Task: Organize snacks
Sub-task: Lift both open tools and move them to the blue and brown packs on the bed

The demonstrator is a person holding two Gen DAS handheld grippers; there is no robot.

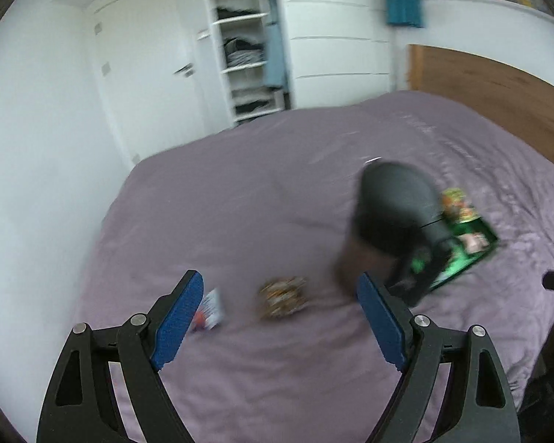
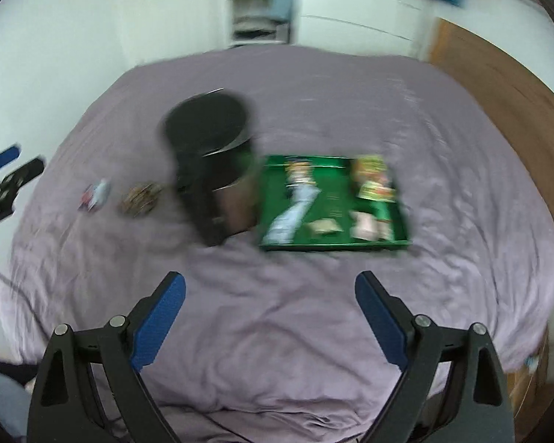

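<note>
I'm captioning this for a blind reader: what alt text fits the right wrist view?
A blurred fisheye view shows the open, empty right gripper above a purple bedsheet. Ahead lie a green tray holding snack packets, a black pot-like container beside it, and two loose snacks to the left.

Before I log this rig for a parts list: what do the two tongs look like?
Both match: the left tongs and right tongs have black, angular, cut-out arms with round silver pivot bolts, and flat blue textured pads on the inner faces. No cables or sleeves show near them; any markings are too blurred to read.
</note>
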